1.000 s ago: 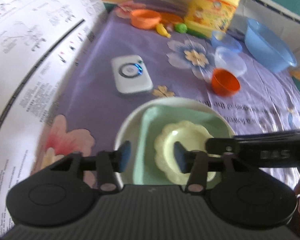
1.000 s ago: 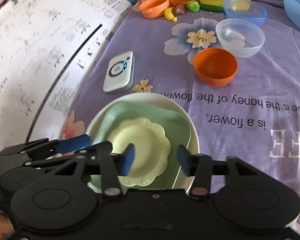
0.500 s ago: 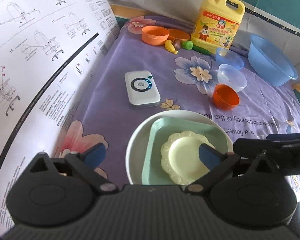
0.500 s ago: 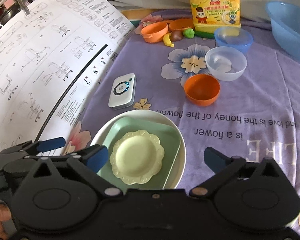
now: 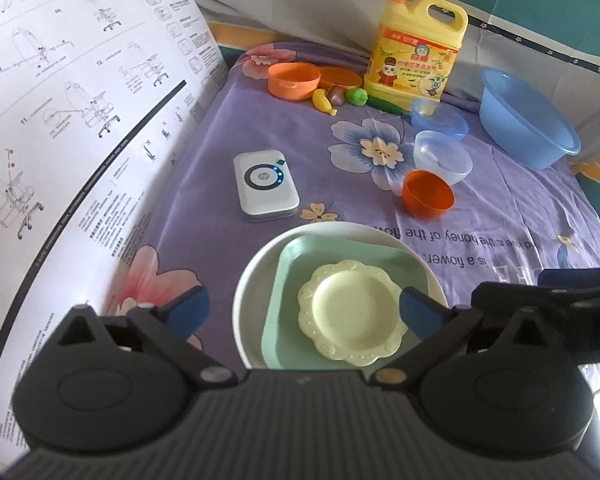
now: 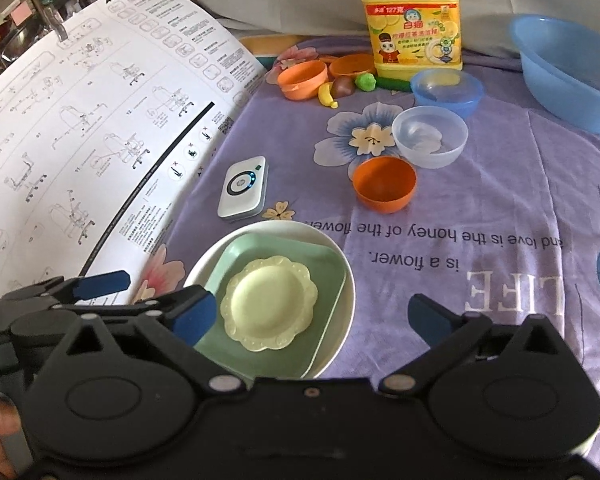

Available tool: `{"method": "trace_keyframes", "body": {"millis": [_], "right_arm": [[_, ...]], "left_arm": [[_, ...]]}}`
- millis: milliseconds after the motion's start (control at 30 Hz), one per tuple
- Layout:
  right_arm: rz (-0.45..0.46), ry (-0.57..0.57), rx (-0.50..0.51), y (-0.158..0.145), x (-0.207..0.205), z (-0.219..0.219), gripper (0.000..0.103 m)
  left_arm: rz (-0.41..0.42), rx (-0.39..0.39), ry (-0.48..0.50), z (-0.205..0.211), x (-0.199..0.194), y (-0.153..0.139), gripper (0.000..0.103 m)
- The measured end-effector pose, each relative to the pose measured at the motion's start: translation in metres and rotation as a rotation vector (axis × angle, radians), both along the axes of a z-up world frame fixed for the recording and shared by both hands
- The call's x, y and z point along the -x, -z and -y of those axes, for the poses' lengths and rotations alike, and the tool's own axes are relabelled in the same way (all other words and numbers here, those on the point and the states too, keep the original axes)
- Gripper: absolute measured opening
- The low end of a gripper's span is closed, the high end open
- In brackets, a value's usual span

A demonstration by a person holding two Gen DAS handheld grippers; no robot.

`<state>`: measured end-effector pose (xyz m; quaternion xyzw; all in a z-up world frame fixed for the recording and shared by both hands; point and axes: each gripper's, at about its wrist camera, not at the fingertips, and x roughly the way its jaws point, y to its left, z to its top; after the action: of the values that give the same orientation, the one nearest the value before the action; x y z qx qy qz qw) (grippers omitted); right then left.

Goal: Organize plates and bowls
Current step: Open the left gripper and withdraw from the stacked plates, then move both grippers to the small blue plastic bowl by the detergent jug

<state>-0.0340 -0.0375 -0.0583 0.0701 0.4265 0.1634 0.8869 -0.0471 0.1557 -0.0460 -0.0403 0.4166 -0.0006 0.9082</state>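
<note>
A pale yellow scalloped plate (image 5: 354, 316) (image 6: 270, 302) lies on a green square plate (image 5: 300, 264) (image 6: 260, 250), which lies on a white round plate (image 5: 256, 280) (image 6: 342, 280), all stacked on the purple cloth. An orange bowl (image 5: 428, 194) (image 6: 384, 184), a clear bowl (image 5: 442, 156) (image 6: 430, 136) and a small blue bowl (image 5: 440, 120) (image 6: 448, 90) stand in a row beyond. My left gripper (image 5: 300, 312) is open and empty above the stack. My right gripper (image 6: 312, 314) is open and empty above the stack's right side.
A white power bank (image 5: 266, 180) (image 6: 244, 188) lies left of the bowls. A yellow detergent jug (image 5: 416, 52) (image 6: 412, 20), orange toy pots and toy fruit (image 5: 320, 88) stand at the back. A large blue basin (image 5: 528, 120) (image 6: 572, 68) sits far right. An instruction sheet (image 5: 60, 120) covers the left.
Both grippers went from nearly shut over the yellow plate to wide open and pulled back and up. The plate stack stays where it was.
</note>
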Motion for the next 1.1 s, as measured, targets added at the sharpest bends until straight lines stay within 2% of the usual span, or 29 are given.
{"method": "trace_keyframes", "body": {"millis": [567, 1100], "right_arm": [[-0.006, 0.041, -0.018, -0.002, 0.007, 0.027, 0.103], [-0.027, 0.127, -0.038, 0.009, -0.009, 0.057, 0.103]], "left_arm": [[-0.001, -0.015, -0.001, 0.012, -0.002, -0.005, 0.103], [-0.012, -0.041, 0.038, 0.041, -0.036, -0.005, 0.103]]}}
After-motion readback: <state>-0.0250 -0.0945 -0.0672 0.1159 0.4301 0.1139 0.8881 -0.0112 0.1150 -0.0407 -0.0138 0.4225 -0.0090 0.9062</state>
